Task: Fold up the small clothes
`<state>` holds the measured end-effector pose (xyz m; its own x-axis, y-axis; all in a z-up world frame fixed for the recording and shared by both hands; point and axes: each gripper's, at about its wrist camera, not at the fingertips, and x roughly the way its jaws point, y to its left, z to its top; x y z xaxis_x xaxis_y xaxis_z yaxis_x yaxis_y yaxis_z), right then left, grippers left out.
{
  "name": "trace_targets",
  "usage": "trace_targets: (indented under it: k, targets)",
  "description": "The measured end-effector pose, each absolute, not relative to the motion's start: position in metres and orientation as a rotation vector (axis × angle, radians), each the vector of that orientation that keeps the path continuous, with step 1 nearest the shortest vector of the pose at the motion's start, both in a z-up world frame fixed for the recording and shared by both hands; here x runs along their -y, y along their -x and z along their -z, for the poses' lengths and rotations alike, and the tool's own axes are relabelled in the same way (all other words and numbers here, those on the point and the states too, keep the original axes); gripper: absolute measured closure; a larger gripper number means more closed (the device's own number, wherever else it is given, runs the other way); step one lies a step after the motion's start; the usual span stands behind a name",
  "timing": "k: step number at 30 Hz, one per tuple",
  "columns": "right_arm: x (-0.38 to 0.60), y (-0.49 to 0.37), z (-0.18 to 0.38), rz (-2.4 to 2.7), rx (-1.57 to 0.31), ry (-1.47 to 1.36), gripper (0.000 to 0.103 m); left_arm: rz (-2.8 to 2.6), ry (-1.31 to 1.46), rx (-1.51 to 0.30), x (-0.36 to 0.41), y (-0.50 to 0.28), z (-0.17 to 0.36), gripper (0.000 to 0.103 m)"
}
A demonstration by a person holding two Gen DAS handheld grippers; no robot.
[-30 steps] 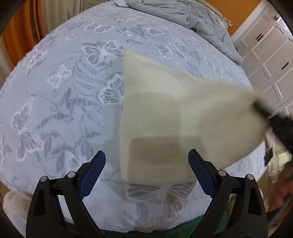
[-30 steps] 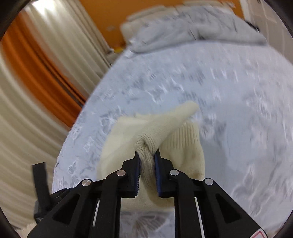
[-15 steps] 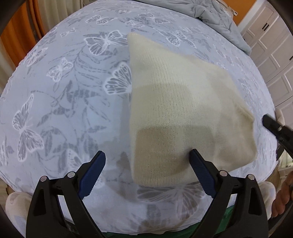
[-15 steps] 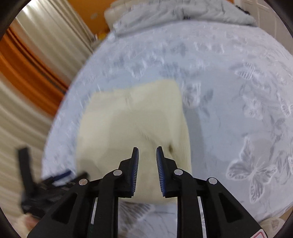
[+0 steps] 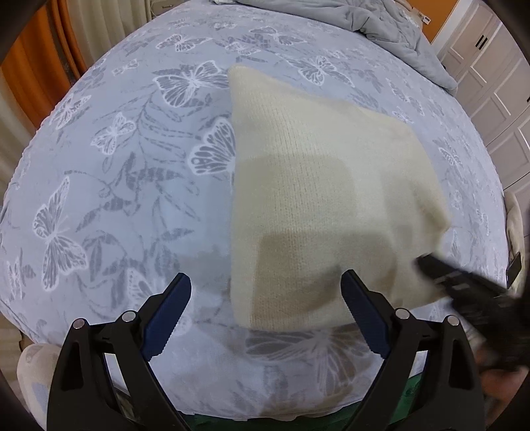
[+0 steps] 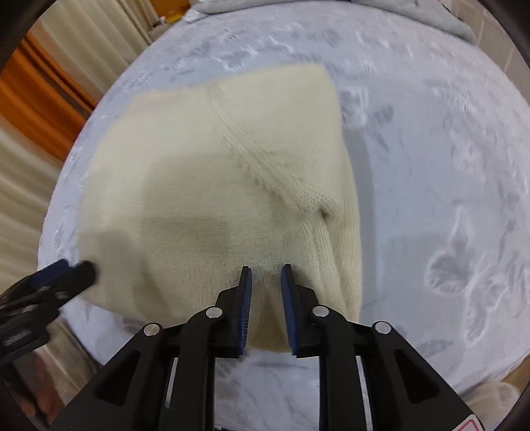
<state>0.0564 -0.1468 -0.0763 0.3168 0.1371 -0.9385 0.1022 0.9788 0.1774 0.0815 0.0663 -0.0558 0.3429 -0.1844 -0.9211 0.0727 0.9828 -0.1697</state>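
A cream knitted garment (image 5: pixel 314 199) lies folded flat on the butterfly-patterned bed cover (image 5: pixel 116 185). My left gripper (image 5: pixel 266 277) hovers wide open over the garment's near left corner, touching nothing. In the right wrist view the same garment (image 6: pixel 215 182) fills the middle, with a raised seam running across it. My right gripper (image 6: pixel 266 268) points down over the garment's near edge. Its jaws stand a narrow gap apart and are closing, with no fabric pinched between them. Its blurred finger (image 5: pixel 430 265) shows at the garment's right edge in the left wrist view. The left gripper's fingers (image 6: pixel 76 270) show at the left.
A rumpled grey duvet (image 5: pixel 381 23) lies at the far end of the bed. White cupboard doors (image 5: pixel 490 66) stand to the right, and orange and cream curtains (image 6: pixel 39 109) to the left. The bed's near edge (image 5: pixel 265 407) is just below the grippers.
The right gripper let go of the bunched knit it held, and the garment dropped flat onto the bed. That gripper then sank toward the near edge. The left gripper barely moved.
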Motion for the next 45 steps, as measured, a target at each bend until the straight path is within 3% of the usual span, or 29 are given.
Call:
trace_targets:
  k: [7,12,17,45]
  targets:
    - [0.146,-0.027,0.012,0.007,-1.107,-0.245,0.082,0.164,0.061,-1.153,-0.061,-0.068,0.033,0.014]
    - [0.146,0.011,-0.012,0.113,-1.035,-0.209,0.044,0.15,0.027,-1.076,-0.057,-0.051,0.011,0.013]
    - [0.142,0.035,-0.01,0.167,-1.017,-0.173,0.033,0.135,0.054,-0.981,-0.058,-0.024,-0.002,0.007]
    - [0.115,0.087,0.04,0.154,-1.093,-0.148,0.029,0.026,-0.071,-0.906,-0.045,0.047,0.022,0.006]
